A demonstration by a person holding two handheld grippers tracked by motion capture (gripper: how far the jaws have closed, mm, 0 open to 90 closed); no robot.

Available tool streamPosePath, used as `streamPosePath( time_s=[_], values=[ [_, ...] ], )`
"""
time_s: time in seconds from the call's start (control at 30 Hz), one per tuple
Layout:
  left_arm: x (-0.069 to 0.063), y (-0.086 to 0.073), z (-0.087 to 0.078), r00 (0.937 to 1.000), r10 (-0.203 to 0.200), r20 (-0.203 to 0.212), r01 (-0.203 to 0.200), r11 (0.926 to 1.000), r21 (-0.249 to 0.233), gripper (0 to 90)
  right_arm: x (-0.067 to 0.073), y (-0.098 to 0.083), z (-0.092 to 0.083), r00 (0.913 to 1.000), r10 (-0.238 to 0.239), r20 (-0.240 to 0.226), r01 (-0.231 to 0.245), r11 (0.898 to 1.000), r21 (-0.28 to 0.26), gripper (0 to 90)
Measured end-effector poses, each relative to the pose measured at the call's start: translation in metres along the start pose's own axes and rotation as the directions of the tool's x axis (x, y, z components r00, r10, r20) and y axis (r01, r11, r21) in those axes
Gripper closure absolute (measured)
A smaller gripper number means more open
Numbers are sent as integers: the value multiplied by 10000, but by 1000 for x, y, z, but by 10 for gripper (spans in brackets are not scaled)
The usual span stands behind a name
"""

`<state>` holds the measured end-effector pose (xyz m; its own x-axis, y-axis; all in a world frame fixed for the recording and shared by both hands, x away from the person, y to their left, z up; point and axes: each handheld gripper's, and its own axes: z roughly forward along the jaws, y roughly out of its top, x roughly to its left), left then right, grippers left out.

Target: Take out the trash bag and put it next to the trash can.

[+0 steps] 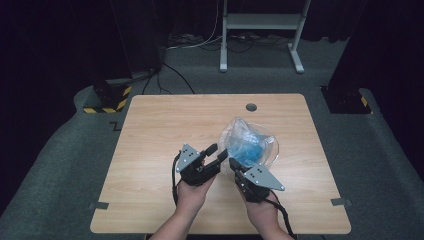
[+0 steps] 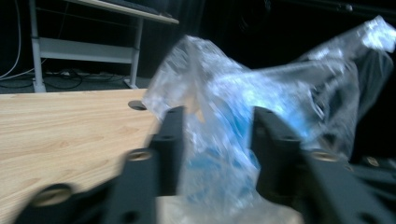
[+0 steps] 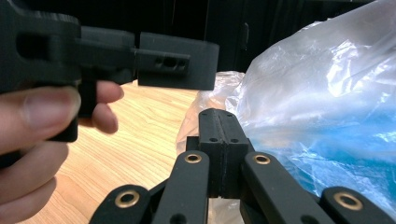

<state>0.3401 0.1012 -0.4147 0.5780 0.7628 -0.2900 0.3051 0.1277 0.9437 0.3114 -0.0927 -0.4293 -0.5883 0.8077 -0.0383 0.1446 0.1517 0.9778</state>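
A clear plastic bag (image 1: pixel 250 141) with something blue inside lies right of centre on the wooden table (image 1: pixel 160 130). My left gripper (image 1: pixel 218 151) stands open at the bag's near left edge. In the left gripper view (image 2: pixel 217 121) crumpled bag film (image 2: pixel 219 140) and the blue contents sit between the two spread jaws. My right gripper (image 1: pixel 232 162) is just beside it, at the bag's near edge. Its jaws (image 3: pixel 219 122) are pressed together, tip against the bag (image 3: pixel 327 107); I cannot tell if film is pinched. The left gripper (image 3: pixel 177 60) and its hand (image 3: pixel 42 116) show close by.
A round cable hole (image 1: pixel 251 107) lies near the table's far edge, behind the bag. A white metal stand (image 1: pixel 260 22) is on the floor beyond. Black-and-yellow striped bases (image 1: pixel 107 97) flank the table's far corners. Tape tabs (image 1: pixel 101 205) mark the near corners.
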Motion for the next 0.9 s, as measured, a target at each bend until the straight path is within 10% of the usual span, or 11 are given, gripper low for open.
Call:
streamPosePath(
  time_s=[0.27,0.5,0.9],
  values=[
    [13,-4,17,9944,-1040,162,1022,9911,854,331,1,0,-1,9999,-116,39,116,9999,0,900],
    [8,-2,22,9936,-814,779,728,9915,1077,491,0,-1,-3,9999,-123,41,123,9999,14,900],
    [7,-2,23,9977,-380,566,312,9926,1173,744,0,-1,-7,10000,-76,-9,76,10000,38,886]
  ],
)
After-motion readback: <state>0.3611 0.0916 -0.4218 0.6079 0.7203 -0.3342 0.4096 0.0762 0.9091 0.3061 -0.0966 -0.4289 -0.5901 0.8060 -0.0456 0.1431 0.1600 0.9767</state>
